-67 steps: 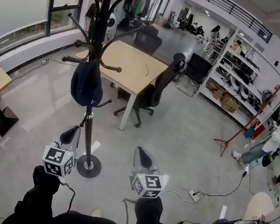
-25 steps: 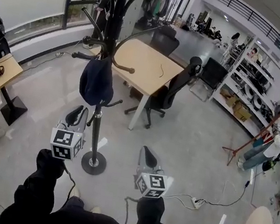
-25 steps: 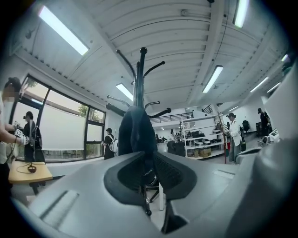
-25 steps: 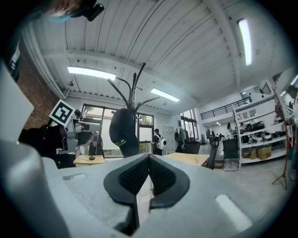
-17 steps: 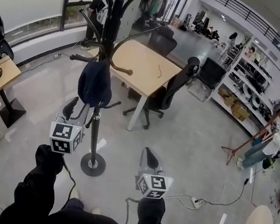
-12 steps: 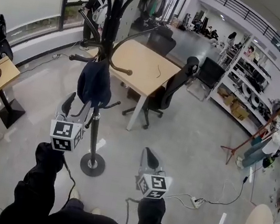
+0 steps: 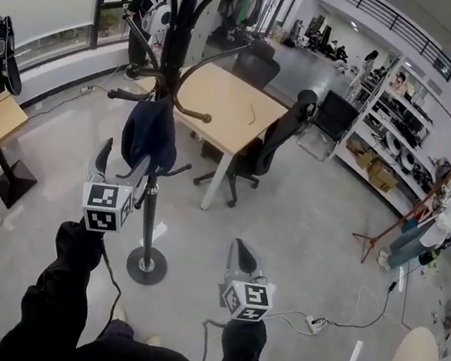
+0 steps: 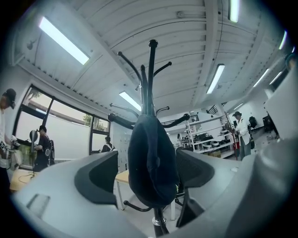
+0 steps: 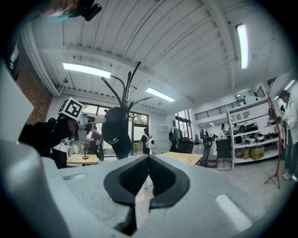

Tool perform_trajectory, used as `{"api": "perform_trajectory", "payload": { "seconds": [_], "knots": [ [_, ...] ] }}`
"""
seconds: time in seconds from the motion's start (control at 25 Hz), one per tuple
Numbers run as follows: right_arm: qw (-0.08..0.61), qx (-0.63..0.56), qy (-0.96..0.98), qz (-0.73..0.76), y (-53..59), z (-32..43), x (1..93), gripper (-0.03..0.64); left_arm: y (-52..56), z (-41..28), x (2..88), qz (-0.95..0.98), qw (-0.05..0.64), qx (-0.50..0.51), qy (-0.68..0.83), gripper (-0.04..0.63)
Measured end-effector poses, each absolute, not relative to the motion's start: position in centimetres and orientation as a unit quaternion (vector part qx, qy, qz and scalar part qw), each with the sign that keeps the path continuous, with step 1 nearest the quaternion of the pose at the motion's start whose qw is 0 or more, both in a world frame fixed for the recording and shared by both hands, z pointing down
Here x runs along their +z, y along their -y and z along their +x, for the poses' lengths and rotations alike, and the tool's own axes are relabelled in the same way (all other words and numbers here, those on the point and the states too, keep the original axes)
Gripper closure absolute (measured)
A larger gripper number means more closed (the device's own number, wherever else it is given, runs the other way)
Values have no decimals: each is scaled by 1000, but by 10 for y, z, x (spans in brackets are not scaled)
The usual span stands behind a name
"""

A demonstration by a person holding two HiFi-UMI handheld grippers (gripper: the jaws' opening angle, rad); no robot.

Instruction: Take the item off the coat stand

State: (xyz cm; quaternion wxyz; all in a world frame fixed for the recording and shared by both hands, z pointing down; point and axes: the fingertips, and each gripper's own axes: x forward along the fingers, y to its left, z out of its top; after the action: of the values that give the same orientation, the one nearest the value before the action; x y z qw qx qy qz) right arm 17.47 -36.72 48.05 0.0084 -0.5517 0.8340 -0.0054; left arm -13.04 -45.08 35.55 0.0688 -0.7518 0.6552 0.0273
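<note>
A dark navy fabric cap (image 7: 150,130) hung from one of the lower curved hooks of the tall black metal coat stand (image 7: 182,35), its crown drooping down close against the pole on the pole's left side in the head view. The left claw (image 7: 120,165) was raised to the foot of the cap, just left of the stand's pole, with the person's dark sleeve (image 7: 64,277) reaching up behind its marker cube. Its jaws had just been opening and stood wide apart. In the left gripper view the cap hung in the gap between the two dark pads, filling most of it, yet the pads did not press on the fabric; whether the right-hand pad brushed the cap's edge could not be told. The right claw (image 7: 239,248) was held lower, to the right of the stand and well apart from it, above the grey polished floor (image 7: 304,223). Its jaws were drawn together with nothing between them. From the right gripper view the cap showed to the left, on the stand. The stand's round black base (image 7: 145,266) sat on the floor between the two claws, nearer the left one.
</note>
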Motion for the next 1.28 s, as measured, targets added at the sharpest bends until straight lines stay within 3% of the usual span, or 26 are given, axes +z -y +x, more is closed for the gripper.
{"api": "perform_trajectory", "payload": {
  "seconds": [0.36,0.68,1.0,1.12,1.28],
  "knots": [
    [3,-7,-832,-555,379,167,483,615,470,-134,359,-766,62,21,-639,132],
    [2,-6,-826,-563,385,171,481,615,485,-129,361,-782,49,25,-621,117],
    [0,-6,-820,-573,388,174,481,615,492,-131,358,-778,41,34,-626,239],
    [-2,-7,-819,-574,387,175,482,615,491,-134,356,-774,42,35,-631,332],
    [-5,-3,-817,-576,385,175,481,615,491,-137,357,-772,38,35,-634,367]
  ]
}}
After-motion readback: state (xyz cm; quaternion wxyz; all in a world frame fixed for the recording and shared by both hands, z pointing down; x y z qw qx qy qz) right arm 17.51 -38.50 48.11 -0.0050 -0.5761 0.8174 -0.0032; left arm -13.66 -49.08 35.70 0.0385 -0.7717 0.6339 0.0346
